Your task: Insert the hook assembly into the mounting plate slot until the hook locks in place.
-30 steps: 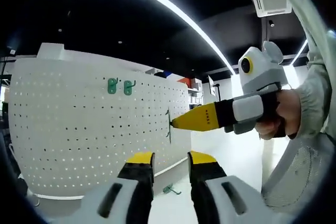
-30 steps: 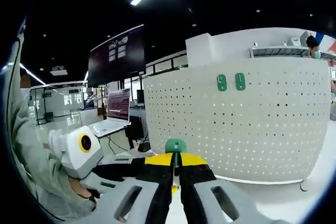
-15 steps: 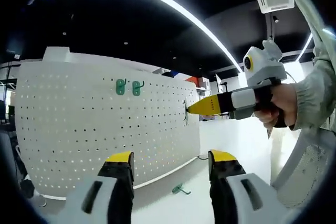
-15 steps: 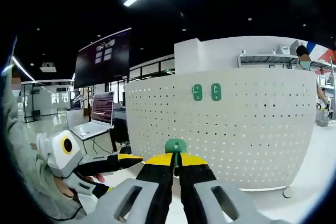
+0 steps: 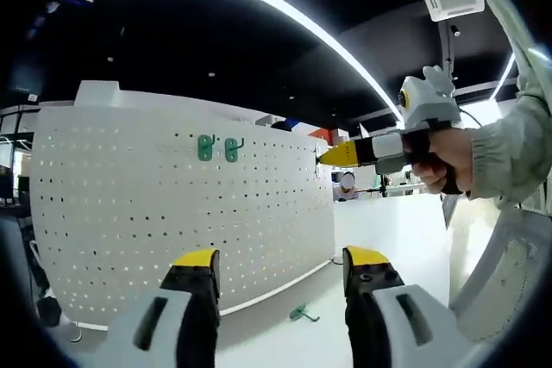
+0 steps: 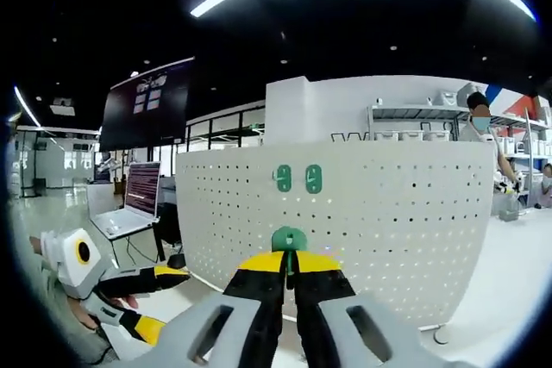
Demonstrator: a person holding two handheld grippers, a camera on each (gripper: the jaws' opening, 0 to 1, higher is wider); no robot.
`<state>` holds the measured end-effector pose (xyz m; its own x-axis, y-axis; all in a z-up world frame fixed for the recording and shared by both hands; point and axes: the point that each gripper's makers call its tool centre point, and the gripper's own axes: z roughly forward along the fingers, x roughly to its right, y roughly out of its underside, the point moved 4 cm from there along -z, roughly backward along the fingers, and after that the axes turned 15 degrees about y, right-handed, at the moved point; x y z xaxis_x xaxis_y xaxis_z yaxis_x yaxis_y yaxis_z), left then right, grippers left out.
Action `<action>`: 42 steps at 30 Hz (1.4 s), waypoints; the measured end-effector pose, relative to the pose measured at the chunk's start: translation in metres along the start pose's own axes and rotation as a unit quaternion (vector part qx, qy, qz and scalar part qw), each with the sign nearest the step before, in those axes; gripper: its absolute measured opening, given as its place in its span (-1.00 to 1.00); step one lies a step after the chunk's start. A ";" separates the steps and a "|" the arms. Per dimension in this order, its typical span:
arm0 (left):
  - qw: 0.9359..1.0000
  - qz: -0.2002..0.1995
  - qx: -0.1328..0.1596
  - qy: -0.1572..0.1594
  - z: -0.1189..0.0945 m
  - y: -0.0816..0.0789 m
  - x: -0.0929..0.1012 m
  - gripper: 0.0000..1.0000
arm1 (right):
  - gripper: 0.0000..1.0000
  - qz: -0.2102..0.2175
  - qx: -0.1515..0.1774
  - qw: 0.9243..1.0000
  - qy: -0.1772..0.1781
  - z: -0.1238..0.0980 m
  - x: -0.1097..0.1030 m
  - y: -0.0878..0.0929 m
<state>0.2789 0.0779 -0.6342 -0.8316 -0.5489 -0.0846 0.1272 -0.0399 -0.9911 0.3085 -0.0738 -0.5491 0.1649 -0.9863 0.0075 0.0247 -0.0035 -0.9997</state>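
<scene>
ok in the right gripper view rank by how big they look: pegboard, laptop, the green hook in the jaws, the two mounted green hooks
1. white pegboard
2. laptop
3. held green hook, though nearness to the camera inflates it
4. the two mounted hooks, alike in size

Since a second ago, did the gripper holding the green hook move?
Yes. In the left gripper view, the right gripper has risen along the white pegboard, now level with the mounted hooks.

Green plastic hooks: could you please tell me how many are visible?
4: two mounted side by side on the white pegboard, one lying on the table, one in the right tongs.
</scene>
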 end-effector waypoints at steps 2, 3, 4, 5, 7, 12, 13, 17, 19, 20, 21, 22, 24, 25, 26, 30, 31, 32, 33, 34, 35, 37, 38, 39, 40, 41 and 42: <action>1.000 0.000 0.000 0.000 0.000 0.000 0.000 0.18 | -0.99 0.002 0.003 1.000 0.008 0.003 0.005 -0.003; 1.000 0.000 0.001 0.000 0.000 0.000 0.000 0.18 | -0.99 0.002 0.006 1.000 0.012 0.004 0.007 -0.005; 1.000 0.000 0.001 0.000 0.000 0.000 0.000 0.18 | -0.99 0.002 0.008 1.000 0.014 0.005 0.008 -0.007; 1.000 0.000 0.001 0.000 0.000 0.000 0.000 0.18 | -0.99 0.002 0.011 1.000 0.017 0.006 0.010 -0.008; 1.000 0.001 0.002 0.000 0.000 -0.001 0.000 0.18 | -0.99 0.002 0.012 1.000 0.022 0.010 0.013 -0.011; 1.000 0.001 0.006 0.004 0.001 -0.003 0.001 0.19 | -0.99 -0.001 0.018 0.999 0.033 0.019 0.019 -0.017; 1.000 0.001 0.007 0.004 0.001 -0.003 0.002 0.18 | -0.99 -0.001 0.019 0.999 0.034 0.021 0.020 -0.018; 1.000 0.002 0.011 0.006 0.001 -0.006 0.003 0.18 | -0.99 -0.002 0.026 0.999 0.039 0.029 0.022 -0.024; 1.000 0.003 0.012 0.007 0.001 -0.006 0.003 0.19 | -0.99 -0.006 0.029 0.999 0.041 0.033 0.022 -0.027; 1.000 0.002 0.013 0.008 0.001 -0.007 0.003 0.19 | -0.99 -0.008 0.029 0.999 0.041 0.035 0.022 -0.028; 1.000 0.002 0.013 0.009 0.002 -0.007 0.003 0.19 | -0.99 -0.009 0.030 0.999 0.042 0.038 0.022 -0.029; 1.000 0.004 0.014 0.010 0.002 -0.008 0.004 0.19 | -0.99 -0.009 0.030 0.999 0.042 0.041 0.022 -0.030; 1.000 0.008 0.016 0.013 0.002 -0.009 0.005 0.19 | -0.99 -0.010 0.031 0.998 0.044 0.046 0.023 -0.031; 1.000 0.010 0.015 0.014 0.003 -0.010 0.005 0.19 | -0.99 -0.009 0.031 0.998 0.045 0.048 0.023 -0.031; 1.000 0.012 0.015 0.016 0.003 -0.010 0.006 0.19 | -0.99 -0.008 0.031 0.998 0.047 0.051 0.024 -0.032; 0.999 0.025 0.017 0.023 0.004 -0.013 0.010 0.19 | -0.99 -0.010 0.034 0.998 0.054 0.062 0.025 -0.034; 0.999 0.025 0.018 0.025 0.005 -0.014 0.010 0.19 | -0.99 -0.011 0.033 0.998 0.056 0.064 0.026 -0.034; 0.999 0.025 0.018 0.026 0.005 -0.015 0.011 0.19 | -0.99 -0.012 0.034 0.998 0.057 0.066 0.026 -0.034; 0.999 0.025 0.021 0.027 0.005 -0.016 0.011 0.19 | -0.99 -0.013 0.033 0.998 0.060 0.070 0.027 -0.034; 0.999 0.025 0.024 0.028 0.005 -0.017 0.012 0.19 | -0.99 -0.012 0.033 0.998 0.061 0.072 0.028 -0.034; 0.999 0.027 0.027 0.029 0.005 -0.019 0.012 0.19 | -0.99 -0.011 0.032 0.997 0.063 0.074 0.028 -0.034; 0.999 0.031 0.029 0.030 0.005 -0.021 0.013 0.19 | -0.99 -0.013 0.032 0.997 0.066 0.078 0.028 -0.034; 0.999 0.032 0.029 0.030 0.005 -0.022 0.013 0.19 | -0.99 -0.012 0.032 0.997 0.067 0.079 0.028 -0.034; 0.999 0.032 0.031 0.030 0.005 -0.022 0.013 0.19 | -0.99 -0.009 0.032 0.997 0.068 0.081 0.028 -0.035; 0.999 0.032 0.032 0.030 0.005 -0.023 0.013 0.19 | -0.99 -0.006 0.032 0.997 0.068 0.082 0.028 -0.034; 0.998 0.032 0.033 0.030 0.005 -0.023 0.013 0.19 | -0.99 -0.001 0.031 0.997 0.068 0.084 0.027 -0.034; 0.998 0.034 0.034 0.030 0.005 -0.024 0.013 0.19 | -0.99 -0.001 0.031 0.997 0.071 0.086 0.027 -0.034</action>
<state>0.2681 0.0674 -0.6105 -0.8505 -0.5015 -0.1585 0.2178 -0.0616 -0.9740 0.3968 -0.0864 -0.5131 0.0241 -0.9997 0.0015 0.0863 0.0006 -0.9963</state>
